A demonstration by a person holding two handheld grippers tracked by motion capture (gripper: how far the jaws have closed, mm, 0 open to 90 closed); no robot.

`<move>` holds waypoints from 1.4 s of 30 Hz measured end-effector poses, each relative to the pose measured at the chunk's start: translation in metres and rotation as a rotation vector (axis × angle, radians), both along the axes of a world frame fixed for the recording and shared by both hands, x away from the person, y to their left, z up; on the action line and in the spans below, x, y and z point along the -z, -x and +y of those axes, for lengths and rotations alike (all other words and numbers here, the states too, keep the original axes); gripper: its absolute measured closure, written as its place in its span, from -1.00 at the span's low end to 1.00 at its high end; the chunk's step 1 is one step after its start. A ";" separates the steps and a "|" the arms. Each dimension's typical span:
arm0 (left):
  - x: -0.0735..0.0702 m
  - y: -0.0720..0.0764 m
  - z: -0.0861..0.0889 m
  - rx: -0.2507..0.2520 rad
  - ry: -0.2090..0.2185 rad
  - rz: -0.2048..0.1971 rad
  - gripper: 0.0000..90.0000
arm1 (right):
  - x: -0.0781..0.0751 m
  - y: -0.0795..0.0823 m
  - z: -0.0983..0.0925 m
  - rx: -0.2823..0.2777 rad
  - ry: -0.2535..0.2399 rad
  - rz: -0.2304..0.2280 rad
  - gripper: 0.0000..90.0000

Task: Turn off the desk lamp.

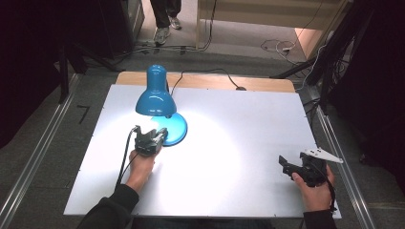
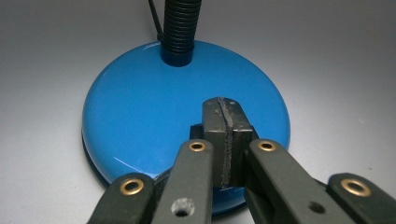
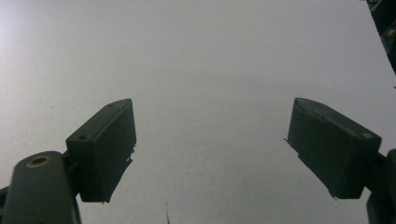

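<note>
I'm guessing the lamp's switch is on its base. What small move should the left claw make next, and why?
Probably lift the left claw slightly off the base. Its jaws are shut and sit over the blue base's near part, and the lamp already lights the table. No switch is visible, so whether the tips actually touch the base can't be told. The right claw is open over bare table.

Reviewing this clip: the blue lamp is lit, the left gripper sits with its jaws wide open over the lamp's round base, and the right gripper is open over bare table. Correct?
One thing is off: the left gripper is shut, not wide open. The left gripper view shows its jaws pressed together over the lamp's round base, with nothing between them. The rest holds: the blue lamp is lit, and the right gripper is open over bare table.
</note>
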State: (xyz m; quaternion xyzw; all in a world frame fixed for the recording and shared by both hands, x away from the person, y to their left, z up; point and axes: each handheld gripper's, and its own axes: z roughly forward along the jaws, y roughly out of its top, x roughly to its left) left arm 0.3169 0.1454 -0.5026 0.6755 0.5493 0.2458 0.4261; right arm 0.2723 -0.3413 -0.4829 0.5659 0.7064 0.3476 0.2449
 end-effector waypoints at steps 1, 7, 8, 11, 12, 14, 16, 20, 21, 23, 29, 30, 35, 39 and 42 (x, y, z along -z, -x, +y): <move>0.000 0.000 0.000 0.000 0.000 0.000 1.00 | 0.000 0.000 0.000 0.000 0.001 0.000 -0.69; 0.001 -0.003 -0.002 -0.007 -0.010 0.004 1.00 | 0.000 0.000 0.000 0.000 -0.002 0.001 -0.69; 0.001 -0.003 -0.003 -0.008 -0.014 0.004 1.00 | 0.000 0.000 0.000 -0.002 -0.001 -0.002 -0.69; 0.000 -0.004 -0.003 -0.009 -0.010 0.011 1.00 | 0.000 0.000 0.000 -0.002 -0.002 0.001 -0.69; 0.000 -0.004 -0.003 -0.010 -0.005 0.010 1.00 | 0.000 0.000 0.000 -0.001 -0.002 0.002 -0.69; 0.000 -0.004 -0.003 -0.009 -0.007 0.010 1.00 | 0.000 0.000 0.000 -0.001 -0.001 0.000 -0.69; 0.000 -0.004 -0.003 -0.009 -0.013 0.011 1.00 | 0.000 0.000 0.000 -0.001 -0.003 0.001 -0.69; 0.000 -0.005 -0.003 -0.014 -0.005 0.013 1.00 | 0.000 0.000 0.001 -0.001 -0.003 0.002 -0.69; 0.000 -0.005 -0.003 -0.014 -0.005 0.013 1.00 | 0.000 0.000 0.001 -0.001 -0.003 0.002 -0.69; 0.000 -0.005 -0.003 -0.011 -0.012 0.013 1.00 | 0.000 0.000 0.001 -0.002 -0.003 0.000 -0.69; 0.002 -0.008 -0.004 -0.031 -0.021 0.013 1.00 | -0.001 0.000 0.001 -0.003 -0.004 -0.001 -0.69; 0.001 -0.012 -0.001 -0.033 -0.011 0.021 1.00 | -0.001 0.000 0.001 -0.003 -0.005 -0.001 -0.69; 0.003 -0.016 0.000 -0.026 0.010 0.016 1.00 | -0.001 0.000 0.001 -0.005 -0.001 -0.003 -0.69; -0.001 -0.015 0.002 -0.037 0.015 0.002 1.00 | -0.001 0.000 0.000 -0.004 -0.001 -0.002 -0.69; -0.003 -0.014 0.004 -0.047 0.020 0.000 1.00 | -0.001 0.000 0.001 -0.004 0.001 -0.006 -0.69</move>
